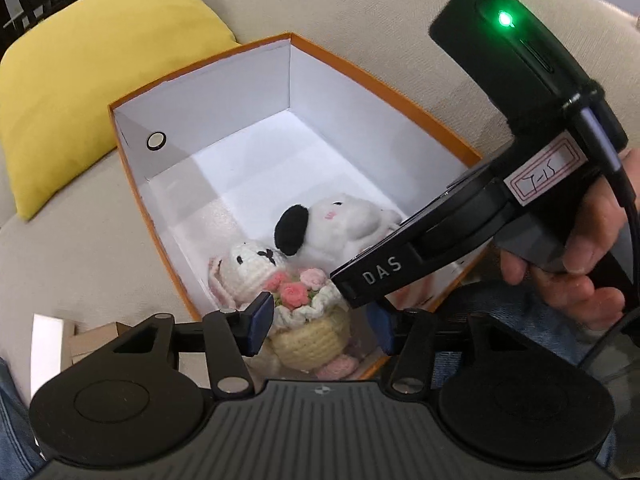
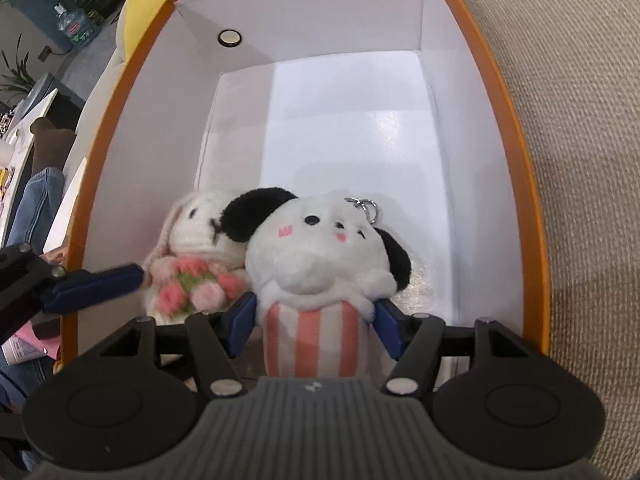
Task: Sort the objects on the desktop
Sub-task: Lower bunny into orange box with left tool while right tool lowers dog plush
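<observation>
An orange box (image 1: 240, 92) with a white inside stands on a sofa. At its near end sit two toys side by side. The crocheted bunny (image 1: 248, 264) with a flower basket is between the blue pads of my left gripper (image 1: 320, 324), which is open, with a gap at the right pad. The white plush dog (image 2: 320, 256), with black ears and a pink-striped body, stands upright between the pads of my right gripper (image 2: 316, 324), which is open, its pads just off the dog's sides. The bunny (image 2: 192, 232) leans against the dog, and a left finger (image 2: 96, 286) shows beside it.
A yellow cushion (image 1: 100, 80) lies against the beige sofa (image 1: 360, 8) behind the box. The right device's black housing (image 1: 520, 80), held by a hand (image 1: 580, 260), crosses the box's right side. The far half of the box floor (image 2: 360, 128) is bare. Jeans show at the lower edges.
</observation>
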Demonstrator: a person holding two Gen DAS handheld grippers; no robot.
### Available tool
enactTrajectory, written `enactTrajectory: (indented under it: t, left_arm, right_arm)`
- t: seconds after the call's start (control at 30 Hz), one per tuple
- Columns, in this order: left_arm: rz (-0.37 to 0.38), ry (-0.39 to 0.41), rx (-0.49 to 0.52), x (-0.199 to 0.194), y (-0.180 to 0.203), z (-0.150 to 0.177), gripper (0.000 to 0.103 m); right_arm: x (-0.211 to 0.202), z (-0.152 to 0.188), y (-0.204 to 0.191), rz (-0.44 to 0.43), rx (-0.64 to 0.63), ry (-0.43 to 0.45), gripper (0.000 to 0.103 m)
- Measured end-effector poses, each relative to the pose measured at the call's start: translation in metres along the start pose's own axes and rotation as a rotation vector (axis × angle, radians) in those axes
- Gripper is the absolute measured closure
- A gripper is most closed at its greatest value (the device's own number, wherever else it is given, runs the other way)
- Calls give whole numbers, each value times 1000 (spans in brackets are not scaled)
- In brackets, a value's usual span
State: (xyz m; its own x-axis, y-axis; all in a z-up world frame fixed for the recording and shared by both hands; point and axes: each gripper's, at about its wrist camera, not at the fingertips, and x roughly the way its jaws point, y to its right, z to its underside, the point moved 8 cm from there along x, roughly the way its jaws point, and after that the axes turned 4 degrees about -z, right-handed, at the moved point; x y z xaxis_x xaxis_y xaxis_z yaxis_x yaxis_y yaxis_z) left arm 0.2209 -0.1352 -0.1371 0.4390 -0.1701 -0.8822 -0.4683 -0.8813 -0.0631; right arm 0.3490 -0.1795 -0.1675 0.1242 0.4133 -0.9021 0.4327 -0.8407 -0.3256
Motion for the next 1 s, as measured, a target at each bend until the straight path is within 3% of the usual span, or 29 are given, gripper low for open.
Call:
enactTrajectory:
  t: [0.27, 0.4, 0.5, 0.63, 1.0]
  left_arm:
    - [60, 104, -48, -46, -16, 3, 42]
    - [34, 166, -93, -67, -35, 4, 45]
    - [23, 142, -149, -63, -49, 6, 59]
    - [55, 96, -180, -50, -52, 15, 70]
    - [40, 98, -146, -46, -50, 15, 72]
  right_arm:
    - [-13, -3, 1, -23, 1, 20, 36]
    - [-10, -1, 1, -8, -28, -6, 47]
    - [-4, 2, 1, -16, -29, -9, 49]
    - [0, 6, -5, -17, -81, 0, 54]
    - [10, 5, -16, -13, -118, -4, 56]
